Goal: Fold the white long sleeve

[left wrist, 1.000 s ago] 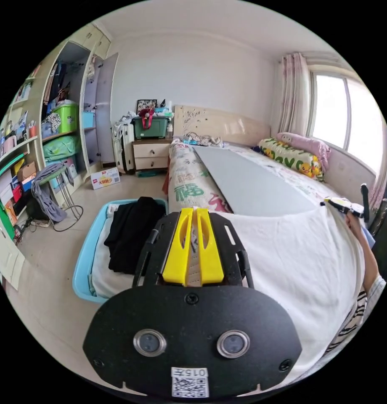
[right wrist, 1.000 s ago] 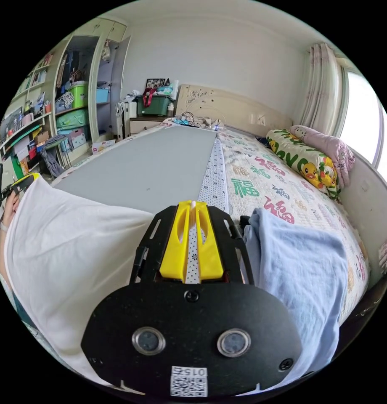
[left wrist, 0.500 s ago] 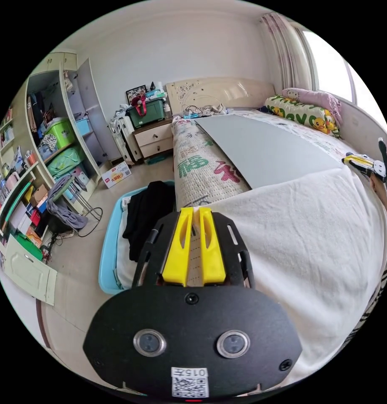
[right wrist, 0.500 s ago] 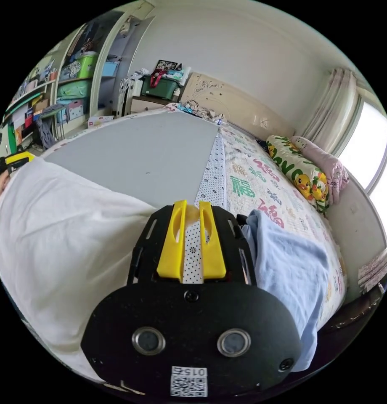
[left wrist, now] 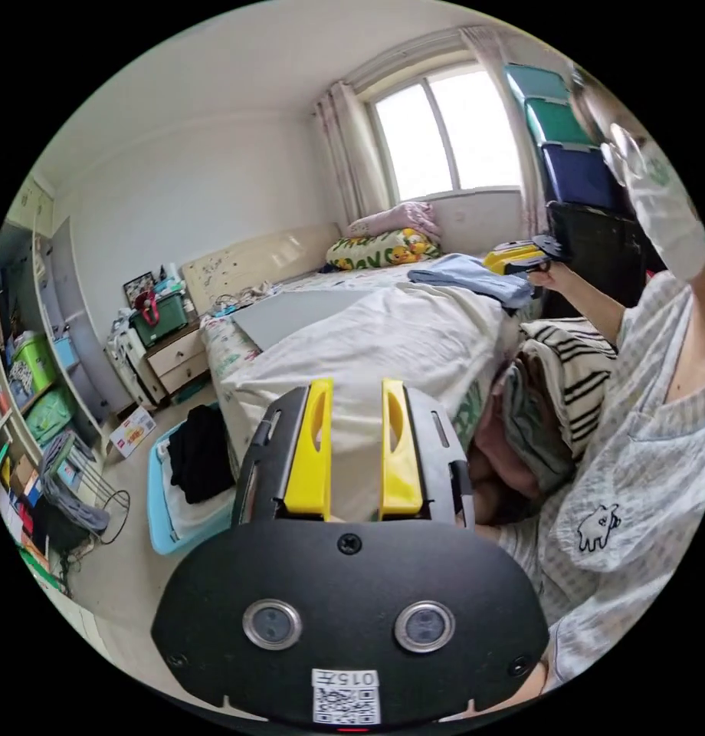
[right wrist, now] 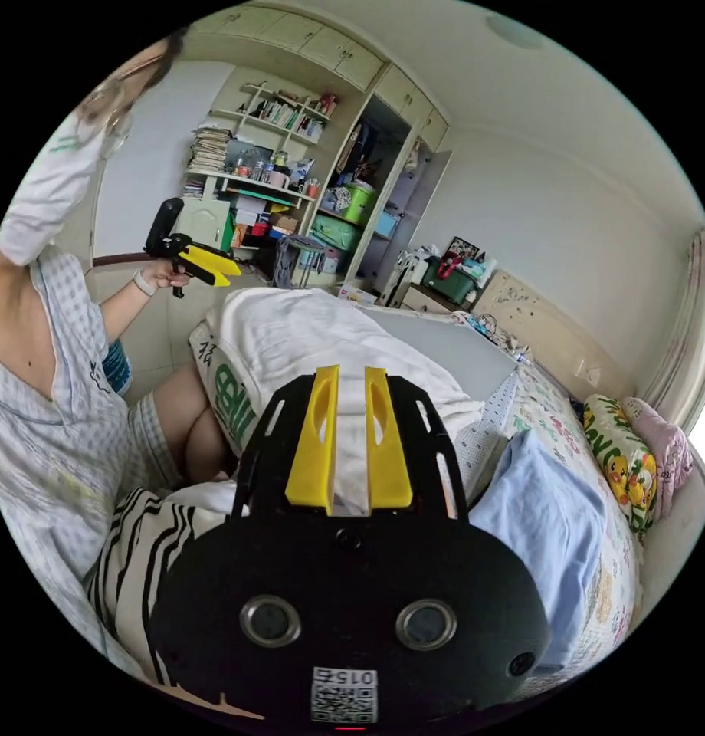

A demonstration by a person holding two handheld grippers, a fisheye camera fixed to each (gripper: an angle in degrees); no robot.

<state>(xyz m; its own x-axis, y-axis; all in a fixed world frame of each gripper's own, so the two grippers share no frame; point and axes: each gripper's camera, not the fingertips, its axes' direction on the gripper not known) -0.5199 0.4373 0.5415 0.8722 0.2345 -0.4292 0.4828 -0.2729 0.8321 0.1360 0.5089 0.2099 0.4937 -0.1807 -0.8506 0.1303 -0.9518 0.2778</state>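
A white long-sleeve cotton garment lies spread over the near end of the bed, partly covering a flat grey board. Both yellow-jawed hand-held grippers, left and right, hover above it with jaws apart, gripping nothing. A pale blue folded cloth lies just beside.

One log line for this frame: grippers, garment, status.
left hand-held gripper: open, empty | right hand-held gripper: open, empty | white long sleeve: released, lying on bed over grey board | light blue cloth: beside it
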